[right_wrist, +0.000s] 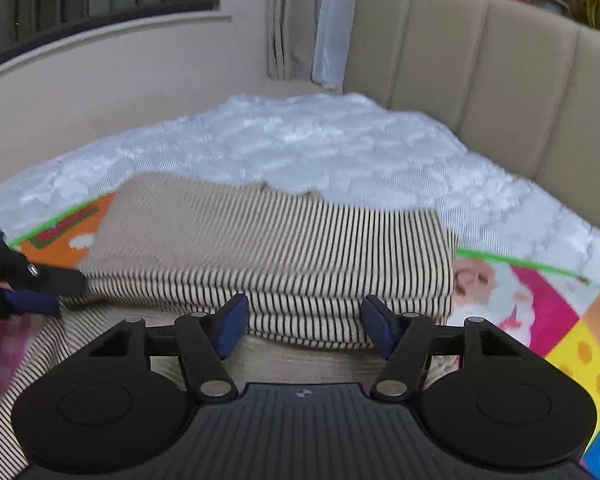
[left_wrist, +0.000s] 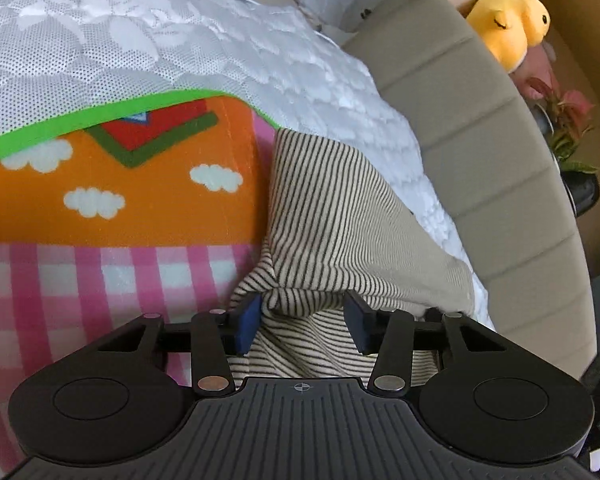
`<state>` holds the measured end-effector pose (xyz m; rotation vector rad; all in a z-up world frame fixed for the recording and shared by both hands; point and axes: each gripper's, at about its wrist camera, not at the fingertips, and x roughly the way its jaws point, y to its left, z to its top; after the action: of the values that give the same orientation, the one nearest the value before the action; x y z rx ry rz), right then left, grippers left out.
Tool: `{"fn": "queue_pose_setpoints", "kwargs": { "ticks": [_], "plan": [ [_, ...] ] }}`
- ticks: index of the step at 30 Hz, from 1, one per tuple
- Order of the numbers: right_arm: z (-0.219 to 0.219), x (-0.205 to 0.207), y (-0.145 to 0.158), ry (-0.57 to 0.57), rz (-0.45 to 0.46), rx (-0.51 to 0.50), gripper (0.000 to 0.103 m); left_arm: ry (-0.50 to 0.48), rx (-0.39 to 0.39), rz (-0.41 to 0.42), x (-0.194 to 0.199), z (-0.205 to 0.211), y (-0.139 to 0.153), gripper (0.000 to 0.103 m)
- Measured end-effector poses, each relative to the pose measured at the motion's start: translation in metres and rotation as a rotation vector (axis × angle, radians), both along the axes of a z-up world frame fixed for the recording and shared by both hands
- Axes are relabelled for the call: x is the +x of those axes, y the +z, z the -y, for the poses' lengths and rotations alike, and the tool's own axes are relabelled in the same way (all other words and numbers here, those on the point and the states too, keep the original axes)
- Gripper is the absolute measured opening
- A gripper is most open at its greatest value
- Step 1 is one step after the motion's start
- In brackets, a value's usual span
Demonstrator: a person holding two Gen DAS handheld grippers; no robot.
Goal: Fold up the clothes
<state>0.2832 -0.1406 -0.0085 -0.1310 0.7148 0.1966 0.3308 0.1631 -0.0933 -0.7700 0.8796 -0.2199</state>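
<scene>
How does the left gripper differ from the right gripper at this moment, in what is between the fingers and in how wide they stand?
The left gripper has a bunched fold of the striped garment filling the gap between its blue pads; the right gripper has nothing pinched, with the folded stack lying beyond its fingers. The left fingers stand closer together; the right ones are spread wider. Both have blue pads, and both point at the same garment on the colourful mat.

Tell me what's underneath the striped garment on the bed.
The striped garment lies on a colourful cartoon play mat, which rests on the white quilted bed cover. The mat's print directly beneath the folded layers is hidden.
</scene>
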Motion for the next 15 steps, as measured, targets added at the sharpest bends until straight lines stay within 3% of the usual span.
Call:
{"fn": "queue_pose_setpoints", "kwargs": {
  "ticks": [2, 3, 4, 5, 8, 10, 15],
  "plan": [
    [0.006, -0.004, -0.004, -0.012, -0.023, -0.009, 0.063, -0.008, 0.01, -0.005, -0.001, 0.003, 0.005, 0.057],
    [0.01, -0.006, -0.006, -0.019, -0.035, -0.014, 0.063, -0.013, 0.019, -0.003, -0.004, 0.002, 0.008, 0.065],
    [0.013, -0.008, -0.008, -0.025, -0.047, -0.018, 0.063, -0.013, 0.041, 0.003, -0.007, 0.002, 0.014, 0.08],
    [0.016, -0.01, -0.009, -0.031, -0.059, -0.023, 0.063, -0.01, 0.082, 0.012, -0.01, 0.003, 0.021, 0.087],
    [0.025, -0.015, -0.015, -0.05, -0.093, -0.036, 0.064, -0.021, 0.197, 0.058, -0.021, 0.008, 0.043, 0.09],
    [0.034, -0.018, -0.015, -0.063, -0.101, -0.029, 0.069, -0.024, 0.206, 0.103, -0.031, 0.01, 0.053, 0.092],
    [0.043, -0.026, -0.014, -0.056, -0.104, -0.038, 0.069, -0.029, 0.17, 0.198, -0.037, 0.021, 0.06, 0.1]
  ]
}}
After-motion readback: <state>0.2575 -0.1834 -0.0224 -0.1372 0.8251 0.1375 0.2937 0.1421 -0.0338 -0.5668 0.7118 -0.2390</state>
